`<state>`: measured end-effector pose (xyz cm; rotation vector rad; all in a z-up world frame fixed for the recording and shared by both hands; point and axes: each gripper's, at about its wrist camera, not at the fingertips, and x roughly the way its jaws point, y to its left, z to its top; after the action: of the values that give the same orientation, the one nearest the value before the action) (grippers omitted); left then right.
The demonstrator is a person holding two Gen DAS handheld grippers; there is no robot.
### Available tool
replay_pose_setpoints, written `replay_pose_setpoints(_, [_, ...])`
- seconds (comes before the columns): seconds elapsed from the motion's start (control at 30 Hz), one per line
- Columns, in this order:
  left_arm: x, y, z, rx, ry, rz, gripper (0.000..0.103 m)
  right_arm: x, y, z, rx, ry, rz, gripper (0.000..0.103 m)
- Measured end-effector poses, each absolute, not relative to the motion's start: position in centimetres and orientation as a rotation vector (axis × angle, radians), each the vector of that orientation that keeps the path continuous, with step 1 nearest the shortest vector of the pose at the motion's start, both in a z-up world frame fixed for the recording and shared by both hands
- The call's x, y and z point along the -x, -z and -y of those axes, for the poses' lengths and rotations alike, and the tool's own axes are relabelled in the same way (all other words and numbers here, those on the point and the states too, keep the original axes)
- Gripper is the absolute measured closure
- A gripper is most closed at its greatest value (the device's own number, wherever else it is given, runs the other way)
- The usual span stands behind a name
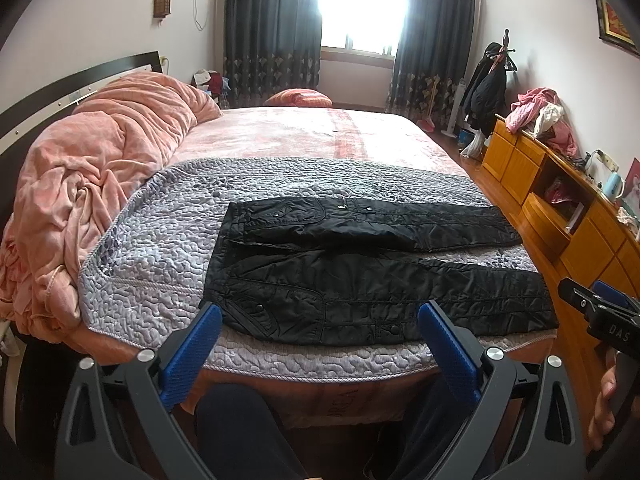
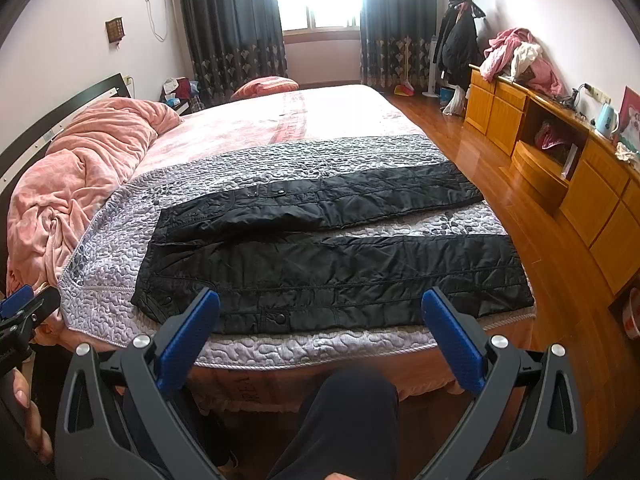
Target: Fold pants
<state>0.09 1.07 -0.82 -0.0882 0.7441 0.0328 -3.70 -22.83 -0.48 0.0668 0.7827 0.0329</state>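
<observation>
Black pants (image 2: 320,256) lengthwise across bed (image 2: 320,344), waist left, legs right

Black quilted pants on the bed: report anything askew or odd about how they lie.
The black quilted pants lie flat on the grey quilted bedspread, legs apart; the far leg's upper part is bunched into a ridge. Otherwise nothing stands out.

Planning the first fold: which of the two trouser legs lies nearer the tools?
The front leg of the black quilted pants, along the bed's near edge; the other leg lies farther back, toward the window.
</observation>
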Motion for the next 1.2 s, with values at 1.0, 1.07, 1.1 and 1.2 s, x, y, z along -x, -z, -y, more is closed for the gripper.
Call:
replay_pose_setpoints(1.0, [-0.2, 1.0, -1.1, 0.089, -0.032, -0.747, 0.004, 3.8, 1.7, 23.2, -0.068, -0.032, -0.789, 0.002])
replay_pose_setpoints(1.07, [0.0, 1.7, -1.5, 0.095, -0.028, -0.754, 0.004, 3.7, 1.7, 23.2, -0.069, -0.033, -0.791, 0.002])
replay_pose_setpoints(1.1, [0.0, 2.0, -1.6, 0.097, -0.024, -0.758, 0.004, 3.7, 1.7, 23.3, -0.069, -0.033, -0.792, 0.002])
replay_pose_setpoints(1.2, [-0.3, 2.7, -1.5, 0.087, -0.016, -0.775, 0.004, 3.6, 1.6, 23.2, -0.069, -0.032, -0.795, 0.002])
